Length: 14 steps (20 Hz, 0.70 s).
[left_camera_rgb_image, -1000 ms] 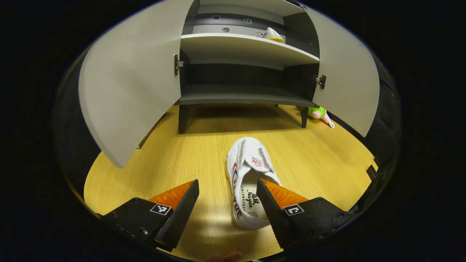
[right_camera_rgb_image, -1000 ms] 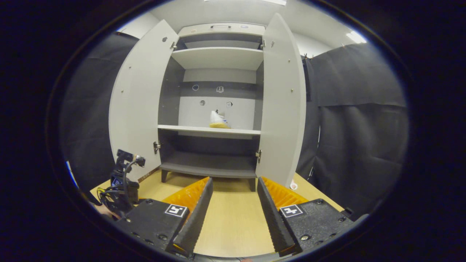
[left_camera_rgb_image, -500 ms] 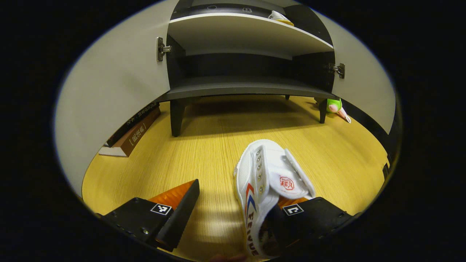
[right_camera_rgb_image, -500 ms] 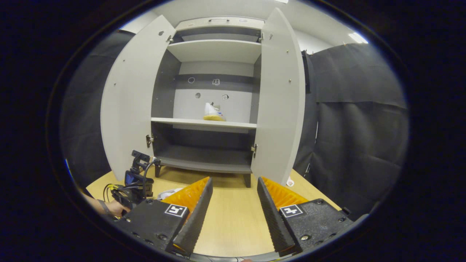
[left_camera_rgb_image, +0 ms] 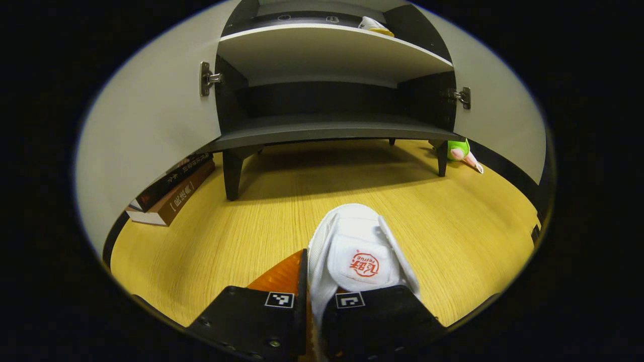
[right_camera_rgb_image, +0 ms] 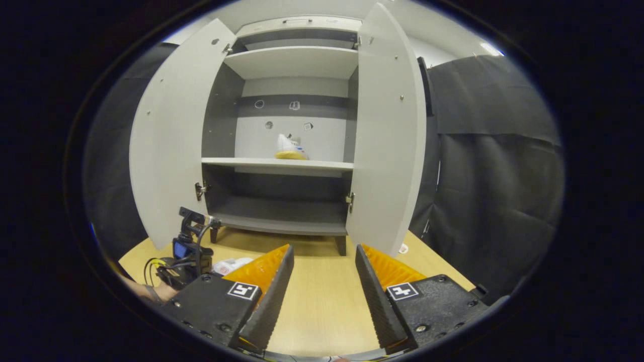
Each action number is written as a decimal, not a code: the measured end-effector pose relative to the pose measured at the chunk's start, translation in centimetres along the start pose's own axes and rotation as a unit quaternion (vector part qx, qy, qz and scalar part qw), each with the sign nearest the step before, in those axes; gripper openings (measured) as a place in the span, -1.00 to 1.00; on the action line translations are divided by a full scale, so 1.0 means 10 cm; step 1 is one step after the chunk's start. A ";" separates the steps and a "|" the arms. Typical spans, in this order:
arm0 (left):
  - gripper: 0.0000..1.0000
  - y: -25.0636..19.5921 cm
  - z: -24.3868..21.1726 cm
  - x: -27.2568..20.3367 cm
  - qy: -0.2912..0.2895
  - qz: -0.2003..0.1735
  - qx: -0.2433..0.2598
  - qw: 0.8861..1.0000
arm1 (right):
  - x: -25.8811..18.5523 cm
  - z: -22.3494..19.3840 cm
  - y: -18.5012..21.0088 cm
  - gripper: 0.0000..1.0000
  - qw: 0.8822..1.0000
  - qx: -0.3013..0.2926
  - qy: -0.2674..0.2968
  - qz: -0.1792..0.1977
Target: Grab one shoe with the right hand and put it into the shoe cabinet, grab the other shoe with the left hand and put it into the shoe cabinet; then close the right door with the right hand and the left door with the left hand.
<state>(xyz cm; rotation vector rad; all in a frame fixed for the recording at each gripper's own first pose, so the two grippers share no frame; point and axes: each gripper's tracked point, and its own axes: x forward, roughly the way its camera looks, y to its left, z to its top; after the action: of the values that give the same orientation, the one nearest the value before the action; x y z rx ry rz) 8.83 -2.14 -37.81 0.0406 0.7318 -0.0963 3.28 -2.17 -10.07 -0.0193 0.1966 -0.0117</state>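
Shoe point(left_camera_rgb_image: 359, 251) gripped in left claw point(left_camera_rgb_image: 313, 301) near table's front edge; right claw point(right_camera_rgb_image: 322, 281) wide, empty. Next: lift into cabinet point(left_camera_rgb_image: 327, 128).

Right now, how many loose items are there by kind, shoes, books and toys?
Shoes: 2, the white shoe in the left gripper and the shoe on the shelf.
Books: 2, stacked books.
Toys: 1, green plush toy.
Total: 5.

Shoe's heel point(left_camera_rgb_image: 314, 311) hidden (between closed jaws).
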 end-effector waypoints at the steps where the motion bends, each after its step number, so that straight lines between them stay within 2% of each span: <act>1: -0.83 0.01 -0.01 0.02 0.004 -0.001 -0.011 1.000 | 0.01 0.00 0.00 0.57 1.000 0.000 0.000 0.002; 2: -0.95 -0.02 -0.03 -0.04 0.014 -0.015 -0.030 0.999 | 0.02 0.00 0.01 0.58 1.000 0.001 0.000 0.004; 4: -0.99 -0.07 0.11 -0.20 -0.003 -0.028 -0.043 0.999 | 0.04 -0.01 0.04 0.57 1.000 0.002 0.002 0.009; 7: -0.99 0.04 0.55 -0.62 -0.055 0.004 -0.018 0.998 | 0.09 -0.01 0.09 0.58 1.000 0.004 0.002 0.018; 11: -0.99 0.00 1.38 -1.20 -0.116 0.003 -0.044 0.992 | 0.16 0.03 0.22 0.58 0.999 0.009 -0.004 0.036; 14: -0.99 0.08 2.08 -1.39 -0.143 0.015 -0.067 0.987 | 0.19 0.12 0.33 0.58 0.999 0.008 -0.017 0.049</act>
<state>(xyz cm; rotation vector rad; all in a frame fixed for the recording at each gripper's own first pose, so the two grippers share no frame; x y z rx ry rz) 12.46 -1.83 -13.11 -0.0888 0.4491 -0.0239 5.36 1.09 -9.36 0.0064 0.1640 0.0845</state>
